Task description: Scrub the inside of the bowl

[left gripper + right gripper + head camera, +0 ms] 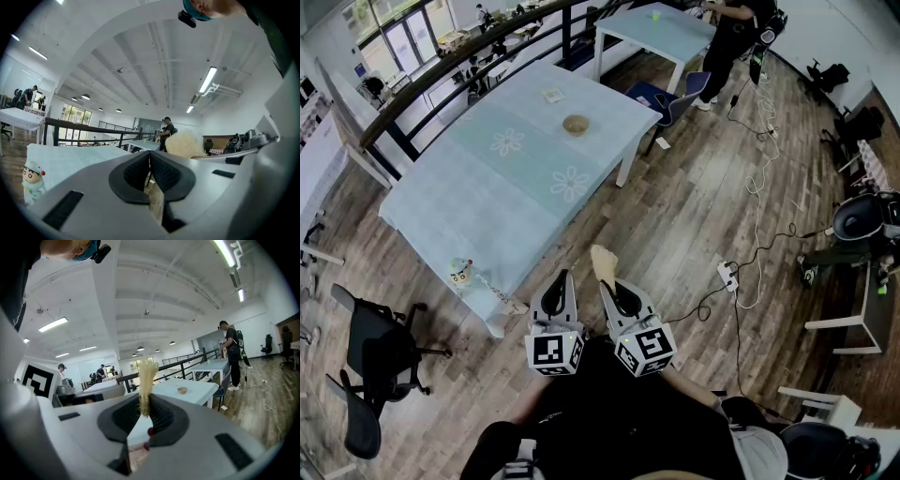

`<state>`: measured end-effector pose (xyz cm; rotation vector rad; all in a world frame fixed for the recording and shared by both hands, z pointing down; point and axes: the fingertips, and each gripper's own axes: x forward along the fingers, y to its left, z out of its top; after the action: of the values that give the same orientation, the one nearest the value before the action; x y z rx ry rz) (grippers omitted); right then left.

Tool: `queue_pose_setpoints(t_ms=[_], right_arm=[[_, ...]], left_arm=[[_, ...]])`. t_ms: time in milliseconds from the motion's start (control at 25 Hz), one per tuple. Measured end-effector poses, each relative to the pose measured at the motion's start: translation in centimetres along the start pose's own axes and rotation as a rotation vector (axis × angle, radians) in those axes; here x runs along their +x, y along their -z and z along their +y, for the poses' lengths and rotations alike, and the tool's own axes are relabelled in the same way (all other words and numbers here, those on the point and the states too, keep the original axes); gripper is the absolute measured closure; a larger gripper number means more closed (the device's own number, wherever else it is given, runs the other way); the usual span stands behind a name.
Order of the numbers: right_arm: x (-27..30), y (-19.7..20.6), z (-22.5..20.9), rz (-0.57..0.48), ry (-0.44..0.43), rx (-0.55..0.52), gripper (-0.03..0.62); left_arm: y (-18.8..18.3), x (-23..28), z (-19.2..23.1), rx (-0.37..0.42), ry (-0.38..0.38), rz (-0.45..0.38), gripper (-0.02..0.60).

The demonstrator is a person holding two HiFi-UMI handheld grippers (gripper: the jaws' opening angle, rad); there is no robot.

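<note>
— How do we hold the claws?

— Low and close against our body, side by side, both pointing toward 12 o'clock. Our left claw (563, 277) has its jaws pressed together with nothing between them. Our right claw (609, 287) is clamped on a pale, stringy scrubber (601, 260), which sticks up past the jaw tips.

— And where do we see the bowl?

— The bowl (576, 125) sits upright at 12 o'clock, well apart from both claws, on the far half of a long table (487, 187). The table is covered in light blue cloth printed with white flowers. We cannot tell what is inside the bowl.

— What else do we find around us?

— A small doll (461, 274) stands at the table's near corner, at 10 o'clock from the claws. The floor (694, 216) is wood plank. A black office chair (375, 366) is at 8 o'clock, and a white power strip (728, 272) with trailing cables lies at 2 o'clock. A dark railing (441, 66) runs beyond the table. At 1 o'clock a person (731, 42) stands beside a second table (656, 28).
</note>
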<state>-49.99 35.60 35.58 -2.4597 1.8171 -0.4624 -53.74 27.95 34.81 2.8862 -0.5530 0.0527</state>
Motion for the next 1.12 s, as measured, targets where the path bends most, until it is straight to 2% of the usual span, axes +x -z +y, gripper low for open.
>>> queue_pose_setpoints(t_ms=[320,760,1120], right_arm=[[0.5,-0.8,-1.0,-0.008,0.042,-0.011,0.545],[1.2,-0.1,-1.4,0.014,0.023,-0.009,0.545],[3.2,-0.7,-5.6,0.014,0.002,0.053,0.543]], left_arm=[[-0.3,0.5,-0.7,0.005,0.048,0.001,0.566],[0.6,1.2,-0.3,-0.004,0.02,0.028,0.566],[1.1,5.2,-0.9,0.0,-0.011,0.048,0.566]])
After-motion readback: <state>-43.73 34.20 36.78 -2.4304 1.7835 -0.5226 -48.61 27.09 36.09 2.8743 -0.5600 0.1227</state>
